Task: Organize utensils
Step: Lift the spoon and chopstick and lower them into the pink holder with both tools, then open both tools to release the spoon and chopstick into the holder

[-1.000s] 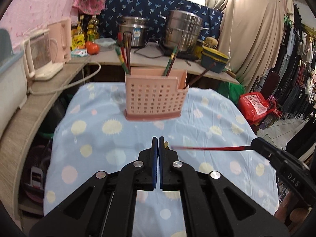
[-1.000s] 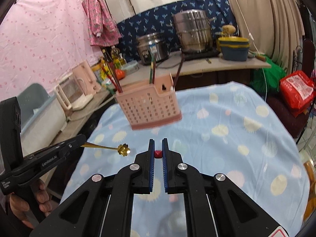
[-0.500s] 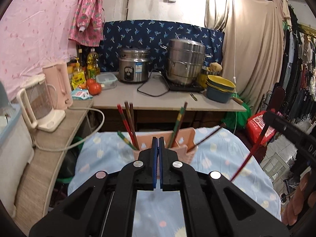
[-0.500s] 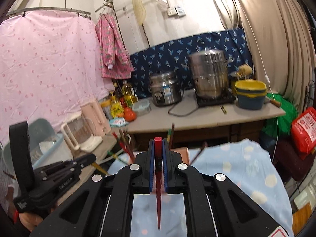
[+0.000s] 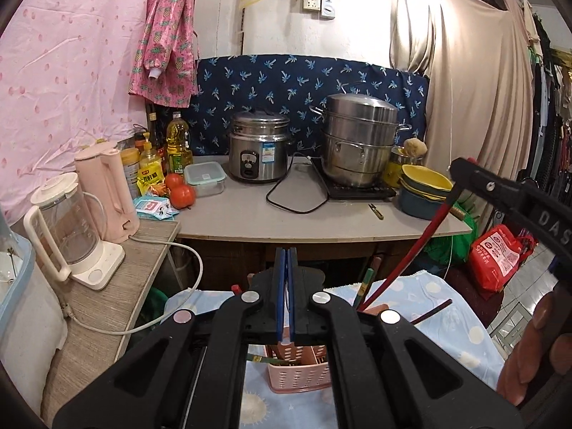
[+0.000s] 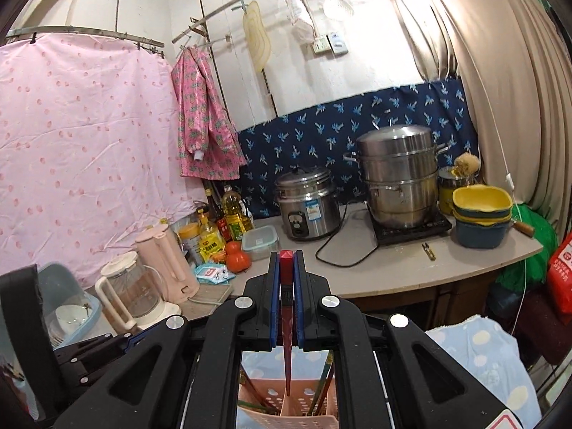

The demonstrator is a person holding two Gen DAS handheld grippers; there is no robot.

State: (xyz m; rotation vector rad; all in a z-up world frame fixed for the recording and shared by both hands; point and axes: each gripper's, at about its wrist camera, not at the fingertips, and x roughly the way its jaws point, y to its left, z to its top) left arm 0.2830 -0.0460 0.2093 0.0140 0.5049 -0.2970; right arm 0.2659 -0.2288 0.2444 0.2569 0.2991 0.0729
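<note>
Your right gripper (image 6: 286, 261) clamps a red chopstick (image 6: 286, 339) above the pink basket (image 6: 293, 414). Your left gripper (image 5: 286, 261) is closed, empty.

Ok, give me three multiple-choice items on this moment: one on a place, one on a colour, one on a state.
1. Where do the tomatoes lie?
A. on the counter beside the clear lidded box
B. in the basket
C. on the floor

2. What colour is the utensil basket?
A. green
B. pink
C. white

3. What is the right gripper doing?
A. standing open
B. shut on nothing
C. shut on a red chopstick

Answers: 1 A, they sit by the box on the counter. 2 B, its perforated walls are pink. 3 C, the stick is clamped between its pads.
</note>
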